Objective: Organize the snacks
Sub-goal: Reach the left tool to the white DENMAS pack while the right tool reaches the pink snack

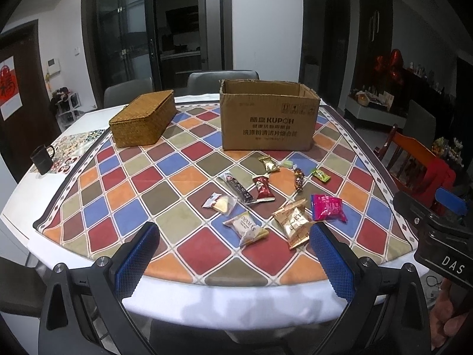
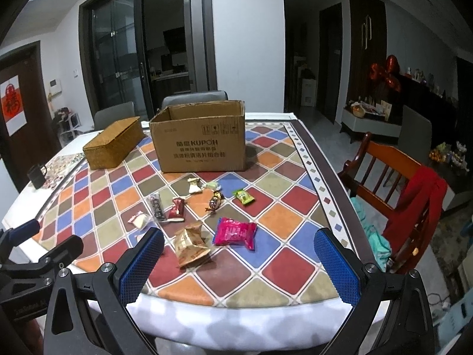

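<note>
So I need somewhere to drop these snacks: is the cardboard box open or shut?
Open: the cardboard box stands upright with its top flaps raised, inner walls visible. Its contents cannot be seen.

Matt corrugated cardboard box (image 1: pixel 267 124), rough woven wicker basket (image 1: pixel 142 121), glossy foil snack wrappers (image 2: pixel 235 233), smooth patterned tablecloth (image 1: pixel 189 177)

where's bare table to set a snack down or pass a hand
Free: the cloth between the wicker box and the snack cluster, and the right side beyond the pink packet. Crowded: in front of the cardboard box, where the wrapped snacks lie close together.
</note>
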The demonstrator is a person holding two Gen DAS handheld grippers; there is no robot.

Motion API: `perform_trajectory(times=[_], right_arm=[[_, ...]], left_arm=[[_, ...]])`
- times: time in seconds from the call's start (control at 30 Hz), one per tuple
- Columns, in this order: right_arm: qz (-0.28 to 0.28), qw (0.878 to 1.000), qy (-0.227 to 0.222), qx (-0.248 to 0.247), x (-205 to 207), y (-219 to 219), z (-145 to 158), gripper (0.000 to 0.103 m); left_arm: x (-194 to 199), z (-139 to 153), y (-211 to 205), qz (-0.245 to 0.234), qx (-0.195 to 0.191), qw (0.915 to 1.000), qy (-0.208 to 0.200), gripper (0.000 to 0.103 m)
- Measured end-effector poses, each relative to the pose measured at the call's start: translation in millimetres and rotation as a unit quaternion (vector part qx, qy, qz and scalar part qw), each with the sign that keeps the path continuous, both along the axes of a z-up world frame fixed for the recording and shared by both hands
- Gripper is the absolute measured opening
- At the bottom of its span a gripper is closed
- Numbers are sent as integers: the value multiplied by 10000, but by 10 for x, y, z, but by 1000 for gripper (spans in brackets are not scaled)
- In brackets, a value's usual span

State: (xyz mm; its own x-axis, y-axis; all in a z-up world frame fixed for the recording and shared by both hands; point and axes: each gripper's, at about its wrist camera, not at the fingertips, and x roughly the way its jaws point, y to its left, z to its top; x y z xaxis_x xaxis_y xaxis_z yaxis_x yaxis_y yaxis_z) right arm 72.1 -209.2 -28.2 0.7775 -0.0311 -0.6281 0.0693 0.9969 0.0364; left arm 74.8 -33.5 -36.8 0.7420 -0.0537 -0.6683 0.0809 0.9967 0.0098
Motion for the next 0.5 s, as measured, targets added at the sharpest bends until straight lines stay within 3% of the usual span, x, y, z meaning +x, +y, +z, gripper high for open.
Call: perform_trajectory(times=[0.5], right_arm=[[-49,9997,199,-93,470,-76,-265,103]], left_arm=[[427,-329,-99,-69,85,9994,339,103]])
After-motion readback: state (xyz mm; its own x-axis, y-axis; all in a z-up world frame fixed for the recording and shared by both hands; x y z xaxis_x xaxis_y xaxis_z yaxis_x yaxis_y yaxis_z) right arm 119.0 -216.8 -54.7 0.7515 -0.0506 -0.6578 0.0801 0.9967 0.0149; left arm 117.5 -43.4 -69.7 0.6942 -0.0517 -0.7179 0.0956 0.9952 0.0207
